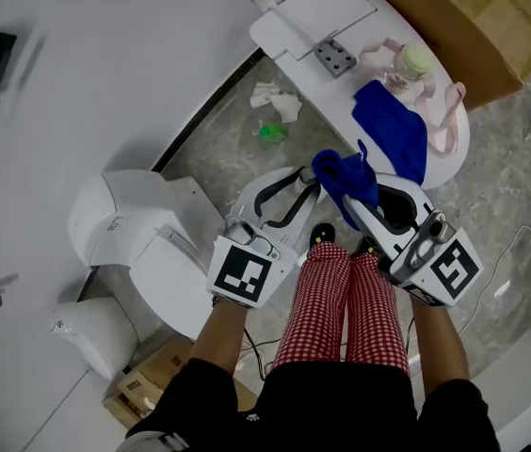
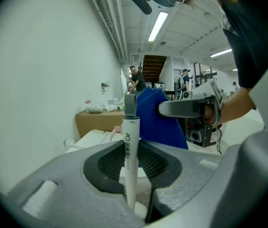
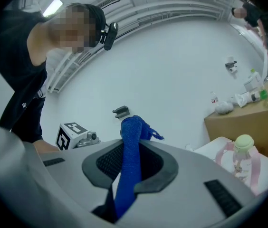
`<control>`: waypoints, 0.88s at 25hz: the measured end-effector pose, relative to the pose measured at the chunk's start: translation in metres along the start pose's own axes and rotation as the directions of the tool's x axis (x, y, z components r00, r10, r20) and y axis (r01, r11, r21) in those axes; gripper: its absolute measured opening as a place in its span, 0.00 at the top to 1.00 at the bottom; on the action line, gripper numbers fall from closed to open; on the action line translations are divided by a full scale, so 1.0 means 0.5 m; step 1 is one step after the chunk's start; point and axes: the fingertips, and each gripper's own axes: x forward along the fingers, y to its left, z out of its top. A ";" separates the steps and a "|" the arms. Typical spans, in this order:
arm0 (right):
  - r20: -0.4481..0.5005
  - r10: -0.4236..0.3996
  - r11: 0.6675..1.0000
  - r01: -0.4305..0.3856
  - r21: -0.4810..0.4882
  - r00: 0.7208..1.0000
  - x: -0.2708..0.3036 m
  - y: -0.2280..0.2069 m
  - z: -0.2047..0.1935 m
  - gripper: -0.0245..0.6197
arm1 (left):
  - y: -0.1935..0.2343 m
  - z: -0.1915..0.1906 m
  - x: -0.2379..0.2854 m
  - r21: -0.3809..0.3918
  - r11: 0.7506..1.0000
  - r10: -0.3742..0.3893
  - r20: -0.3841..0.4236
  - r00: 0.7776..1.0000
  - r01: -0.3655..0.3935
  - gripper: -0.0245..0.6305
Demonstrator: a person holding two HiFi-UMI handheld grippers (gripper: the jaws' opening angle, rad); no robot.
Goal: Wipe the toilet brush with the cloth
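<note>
- The left gripper (image 1: 296, 185) clamps the white handle of the toilet brush (image 2: 130, 141), which stands upright between its jaws.
- The right gripper (image 1: 371, 205), just to the right, grips a bunched blue cloth (image 1: 345, 178) near the handle's top.

Grey metal bracket (image 1: 334, 57) near white table's (image 1: 313, 12) edge, pink-strapped bottle (image 1: 409, 64) at far edge, cardboard box (image 1: 477, 17) alongside, crumpled tissue (image 1: 277, 100) on floor (image 1: 491, 168)

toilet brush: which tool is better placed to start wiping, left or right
Right, probably: the right tool grips the blue cloth close to the toilet brush handle, which the left tool clamps.
</note>
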 end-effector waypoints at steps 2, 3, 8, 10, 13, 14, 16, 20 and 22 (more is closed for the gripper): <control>0.011 0.009 1.000 -0.009 -0.005 1.000 0.005 0.006 0.017 0.86 | 0.001 0.017 -0.009 -0.014 1.000 -0.001 0.012 1.000 0.001 0.83; 0.015 0.012 1.000 -0.012 -0.007 1.000 0.007 0.010 0.024 0.86 | 0.002 0.025 -0.015 -0.018 1.000 0.000 0.016 1.000 0.000 0.83; 0.038 0.074 0.996 -0.071 -0.058 0.997 0.009 0.037 0.072 0.86 | 0.005 0.070 -0.049 0.014 1.000 -0.001 0.032 1.000 0.001 0.83; 0.064 0.111 0.992 -0.107 -0.073 0.992 0.009 0.046 0.100 0.86 | 0.006 0.089 -0.061 0.039 0.999 -0.007 0.032 0.999 0.005 0.83; 0.074 0.141 0.987 -0.134 -0.092 0.987 0.012 0.056 0.128 0.86 | 0.007 0.119 -0.074 0.067 0.998 -0.010 0.036 0.999 0.008 0.83; 0.078 0.151 0.985 -0.143 -0.098 0.985 0.013 0.061 0.137 0.86 | 0.008 0.128 -0.079 0.074 0.997 -0.011 0.039 0.999 0.008 0.83; 0.085 0.176 0.980 -0.166 -0.114 0.981 0.016 0.070 0.154 0.86 | 0.008 0.149 -0.087 0.081 0.997 -0.015 0.050 0.999 0.011 0.83; 0.100 0.225 0.968 -0.210 -0.141 0.969 0.021 0.089 0.196 0.86 | 0.011 0.197 -0.110 0.060 0.998 -0.031 0.091 0.995 0.026 0.83; 0.113 0.234 0.965 -0.216 -0.150 0.966 0.025 0.096 0.221 0.86 | 0.013 0.222 -0.123 0.047 0.998 -0.035 0.103 0.994 0.031 0.83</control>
